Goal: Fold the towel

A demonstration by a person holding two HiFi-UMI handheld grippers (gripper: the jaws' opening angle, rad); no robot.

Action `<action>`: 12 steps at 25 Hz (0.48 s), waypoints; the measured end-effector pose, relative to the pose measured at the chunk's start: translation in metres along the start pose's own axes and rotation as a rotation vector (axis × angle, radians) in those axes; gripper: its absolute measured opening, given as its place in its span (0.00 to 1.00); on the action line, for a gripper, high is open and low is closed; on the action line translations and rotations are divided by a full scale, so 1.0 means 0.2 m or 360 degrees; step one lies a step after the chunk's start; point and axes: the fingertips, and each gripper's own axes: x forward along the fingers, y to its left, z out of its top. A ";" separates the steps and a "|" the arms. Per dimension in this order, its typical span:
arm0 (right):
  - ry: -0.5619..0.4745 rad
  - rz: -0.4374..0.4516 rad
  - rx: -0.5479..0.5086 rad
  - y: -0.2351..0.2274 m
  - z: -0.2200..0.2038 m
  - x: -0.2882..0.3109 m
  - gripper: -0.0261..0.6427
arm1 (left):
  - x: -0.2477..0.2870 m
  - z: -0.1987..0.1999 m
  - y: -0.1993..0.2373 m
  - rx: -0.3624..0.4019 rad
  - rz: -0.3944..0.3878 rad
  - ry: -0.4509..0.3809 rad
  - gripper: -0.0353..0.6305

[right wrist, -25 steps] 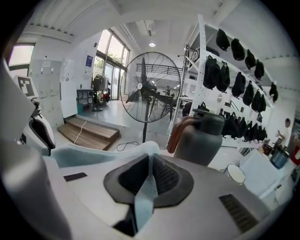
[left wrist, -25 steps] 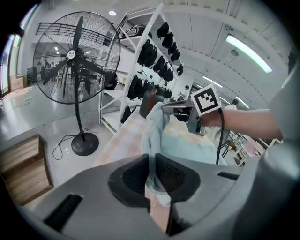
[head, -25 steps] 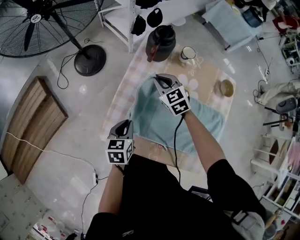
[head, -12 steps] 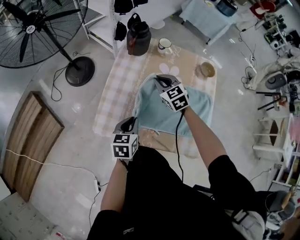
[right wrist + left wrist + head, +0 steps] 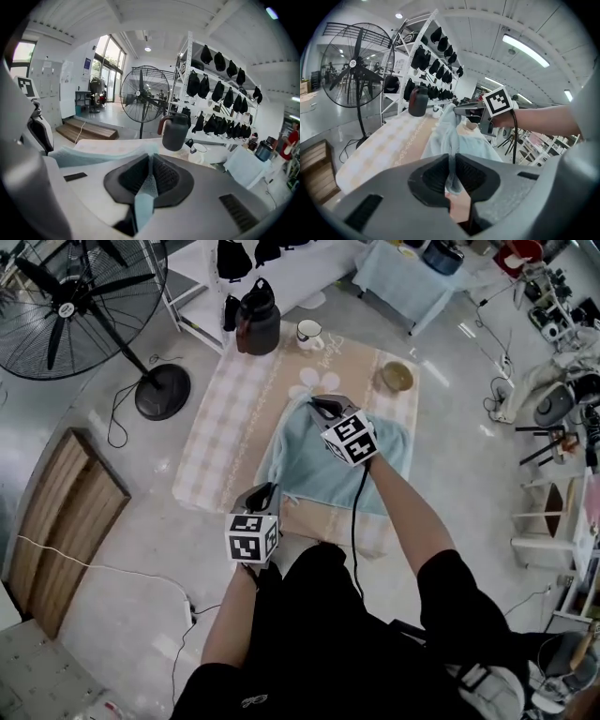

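Tools checked: the left tool (image 5: 265, 489) is clenched on the near corner of the pale blue terry towel (image 5: 314, 460), and the right tool (image 5: 317, 406) is clenched on the far corner of the same edge. Each gripper view shows cloth pinched between the pads.

Location: the pale blue terry towel lies on the bench (image 5: 220, 427), on the beige and pink checked cloth (image 5: 239, 395), towards my side. Its left edge is raised and stretched between my two tools; the rest lies on the cloth to the right.

Handling, my assessment: the towel is light, soft and limp. It will sag wherever it is unsupported and drape rather than hold a crease. The terry pile should not slip from the pads. Corners are the right places to hold, as an edge kept taut between them lays over squarely.

Count: one towel; two tools; one dark lidded jug (image 5: 258, 324), one white mug (image 5: 307, 333) and one small brown bowl (image 5: 397, 377) at the far end of the bench, all apart from the towel; one black pedestal fan (image 5: 66, 306) on the floor.
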 end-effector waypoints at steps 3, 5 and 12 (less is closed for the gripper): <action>-0.0058 0.0098 -0.0011 -0.07 -0.03 -0.03 0.08 | 0.07 0.00 -0.13 -0.0039 0.0073 -0.0021 0.12; -0.0086 0.0157 -0.0021 -0.13 -0.08 -0.05 0.08 | 0.14 -0.02 -0.22 -0.0058 0.0118 -0.0033 0.12; -0.0090 0.0328 -0.0082 -0.39 -0.33 -0.15 0.08 | 0.43 -0.05 -0.57 -0.0129 0.0221 -0.0019 0.12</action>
